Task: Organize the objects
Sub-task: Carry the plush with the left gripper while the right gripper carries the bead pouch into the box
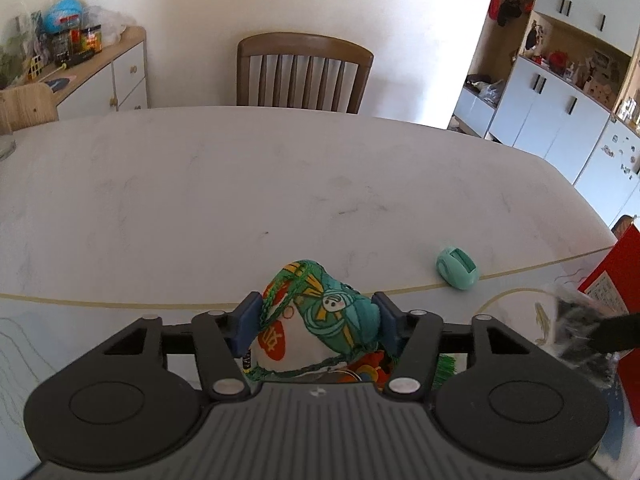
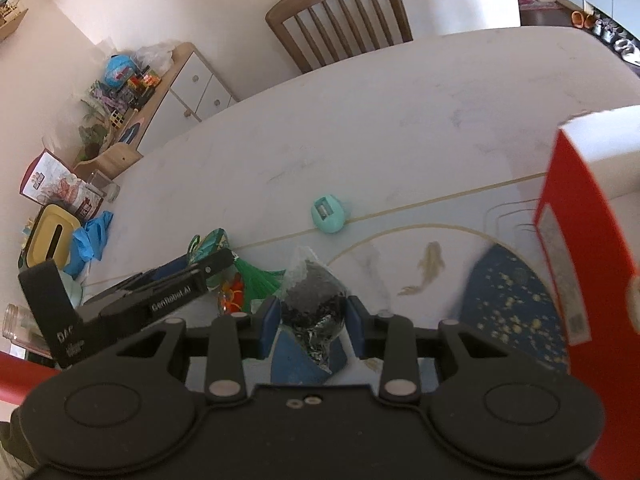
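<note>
Your left gripper [image 1: 318, 322] is clamped on a green and white embroidered pouch [image 1: 320, 320], its blue pads pressing both sides, with green cord looped over the top and a green tassel [image 2: 256, 278] trailing beneath. Your right gripper [image 2: 312, 322] is squeezed around a clear plastic bag of dark pieces [image 2: 314, 300], held just above the white table [image 1: 240, 184]. You can see the left gripper from the right wrist view, just beside the bag on its left. A mint-green oval gadget [image 1: 457, 268] sits on the thin gold line across the tabletop, apart from both grippers. At your right stands a red box [image 2: 580, 248], close to a dark blue gold-speckled patch [image 2: 512, 304] of the table's painted design.
</note>
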`<state>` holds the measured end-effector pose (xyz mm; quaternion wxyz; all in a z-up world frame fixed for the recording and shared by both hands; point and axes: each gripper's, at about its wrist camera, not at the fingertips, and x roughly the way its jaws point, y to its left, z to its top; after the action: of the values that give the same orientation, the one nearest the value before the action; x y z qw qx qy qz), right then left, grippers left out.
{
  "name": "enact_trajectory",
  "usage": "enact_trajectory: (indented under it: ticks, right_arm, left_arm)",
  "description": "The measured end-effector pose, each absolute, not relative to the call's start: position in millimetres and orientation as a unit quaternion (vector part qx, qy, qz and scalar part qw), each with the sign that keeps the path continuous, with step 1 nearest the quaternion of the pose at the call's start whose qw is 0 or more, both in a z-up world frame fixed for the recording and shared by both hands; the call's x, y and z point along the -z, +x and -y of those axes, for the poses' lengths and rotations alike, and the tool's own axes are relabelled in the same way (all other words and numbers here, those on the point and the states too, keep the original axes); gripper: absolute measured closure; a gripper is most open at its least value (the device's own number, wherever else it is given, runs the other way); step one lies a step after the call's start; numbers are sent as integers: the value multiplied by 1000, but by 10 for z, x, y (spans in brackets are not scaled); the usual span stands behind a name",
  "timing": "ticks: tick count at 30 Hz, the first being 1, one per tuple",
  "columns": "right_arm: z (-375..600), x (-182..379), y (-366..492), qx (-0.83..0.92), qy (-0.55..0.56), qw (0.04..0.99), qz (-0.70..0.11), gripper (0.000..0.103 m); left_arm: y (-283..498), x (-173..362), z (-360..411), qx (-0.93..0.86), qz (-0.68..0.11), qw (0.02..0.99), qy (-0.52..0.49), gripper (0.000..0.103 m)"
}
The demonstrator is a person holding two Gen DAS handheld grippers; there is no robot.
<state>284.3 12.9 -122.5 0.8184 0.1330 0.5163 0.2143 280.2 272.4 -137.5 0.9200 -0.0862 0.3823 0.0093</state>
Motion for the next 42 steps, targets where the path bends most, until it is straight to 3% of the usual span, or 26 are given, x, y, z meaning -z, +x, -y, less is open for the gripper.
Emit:
enact_trajectory:
  ticks: [3,5,7,24,42]
  right_arm:
    - [-17,1159,2761,-213,135,822,-511,69]
    - [70,1101,2703,-212,136,824,-507,69]
    - [160,1038,2647,-211,139,827,-502,69]
    - [1118,602,2308,-211,152,852,-453,69]
    - [2579,663,2319,-156,135,869,-450,69]
  left_arm:
    - [2788,1299,-2714,-12,-388,917,-91,52]
    - [2758,1217,-2690,-9,-389,917,-91,65]
    - [2727,1118,-2655,-10,-393,915,-92,67]
    - [2280,240,-1930,43,-374,924,-71,70]
    - [2428,-168,-96,150,-363,919,-40,70]
